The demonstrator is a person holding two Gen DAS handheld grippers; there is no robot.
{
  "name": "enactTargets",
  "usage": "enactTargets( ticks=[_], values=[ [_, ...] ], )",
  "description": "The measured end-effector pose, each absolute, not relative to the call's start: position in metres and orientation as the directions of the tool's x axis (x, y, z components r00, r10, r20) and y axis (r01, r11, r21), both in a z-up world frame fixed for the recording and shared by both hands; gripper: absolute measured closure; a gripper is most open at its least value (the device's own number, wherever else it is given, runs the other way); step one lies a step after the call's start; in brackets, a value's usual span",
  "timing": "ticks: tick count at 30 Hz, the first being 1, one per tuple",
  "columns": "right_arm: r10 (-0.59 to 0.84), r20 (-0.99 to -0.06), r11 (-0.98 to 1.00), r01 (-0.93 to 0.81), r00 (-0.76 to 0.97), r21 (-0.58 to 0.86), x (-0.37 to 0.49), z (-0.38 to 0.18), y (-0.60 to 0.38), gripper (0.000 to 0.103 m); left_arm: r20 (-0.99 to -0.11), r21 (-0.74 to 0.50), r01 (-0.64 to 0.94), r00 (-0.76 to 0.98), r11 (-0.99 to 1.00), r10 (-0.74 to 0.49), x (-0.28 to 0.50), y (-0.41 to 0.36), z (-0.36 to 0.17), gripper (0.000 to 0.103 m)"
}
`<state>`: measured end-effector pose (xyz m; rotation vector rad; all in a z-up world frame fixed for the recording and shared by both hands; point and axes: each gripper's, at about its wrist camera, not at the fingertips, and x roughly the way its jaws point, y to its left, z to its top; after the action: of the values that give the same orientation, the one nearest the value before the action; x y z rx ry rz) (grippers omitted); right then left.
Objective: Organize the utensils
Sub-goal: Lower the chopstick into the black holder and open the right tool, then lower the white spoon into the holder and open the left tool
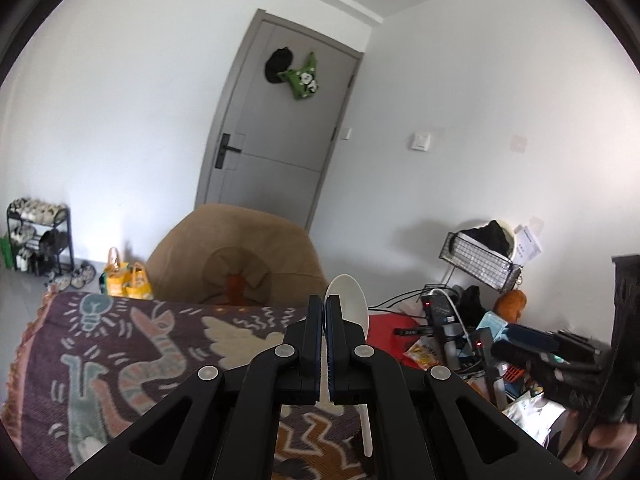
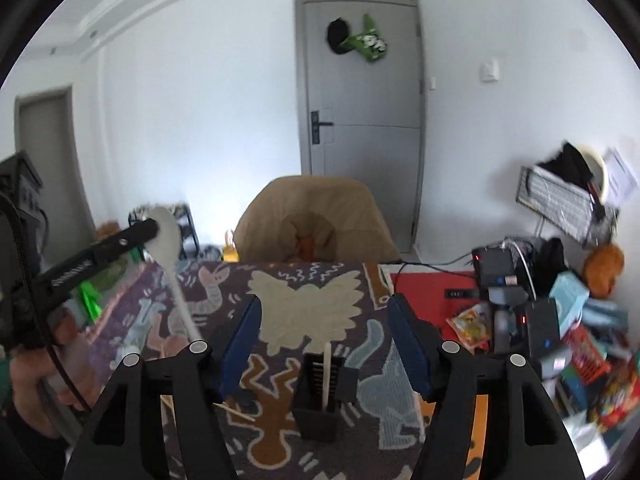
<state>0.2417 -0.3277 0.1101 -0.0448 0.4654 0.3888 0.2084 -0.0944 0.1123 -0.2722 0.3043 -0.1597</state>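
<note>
On the left side of the right wrist view, the left gripper (image 2: 154, 229) reaches in over the edge of the patterned cloth (image 2: 280, 280), and a person's hand (image 2: 36, 372) holds its handle low in the corner. Its jaws are closed on a white spoon (image 2: 170, 248): the bowl of the spoon stands just above and beside the black fingertips, and the long handle runs down and to the right from them, over the cloth. In the left wrist view the same grip shows from behind: the two blue-lined fingers (image 1: 314, 344) are pressed together, the bowl of the spoon rises past the tips on their right side, and the handle comes out below the right finger and points down. In the middle of the right wrist view stands a black utensil holder (image 2: 318, 408), upright on the cloth, with one pale utensil (image 2: 327, 376) standing in it. The holder lies between the two fingers of the right gripper (image 2: 325, 312), but lower in the picture than their tips, and they do not touch it. The jaws of the right gripper are open wide with only the cloth seen between the blue pads (image 2: 408, 344). Behind the cloth is a brown beanbag chair (image 2: 316, 216) before a grey door (image 2: 360, 88). On the right, beside the cloth, lies a pile of chargers, cables and snack packets (image 2: 560, 320).
</note>
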Motion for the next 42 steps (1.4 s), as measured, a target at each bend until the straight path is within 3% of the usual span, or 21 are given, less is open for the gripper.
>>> enactTargets(
  ticks=[10,21,36,42],
  values=[
    [0.314,-0.468,0.94,-0.203,0.826,0.273,0.22,0.043,-0.399,0.038,-0.252,-0.198,0.202,0.935,0.959,-0.249,0.232,-0.157,0.108,0.102],
    [0.305,-0.515,0.931,-0.137,0.801,0.339,0.211,-0.001,-0.42,0.038,-0.189,-0.02,0.21,0.959,0.978,-0.21,0.239,-0.211,0.09,0.102],
    [0.331,-0.532,0.923,-0.15,0.779,0.355,0.206,-0.017,-0.409,0.038,-0.247,-0.082,0.273,0.926,0.959,-0.285,0.233,-0.206,0.067,0.102],
    [0.347,-0.548,0.922,-0.169,0.761,0.349,0.204,-0.024,-0.395,0.038,-0.259,-0.107,0.379,0.882,0.919,-0.394,0.219,-0.201,0.068,0.1]
  ],
)
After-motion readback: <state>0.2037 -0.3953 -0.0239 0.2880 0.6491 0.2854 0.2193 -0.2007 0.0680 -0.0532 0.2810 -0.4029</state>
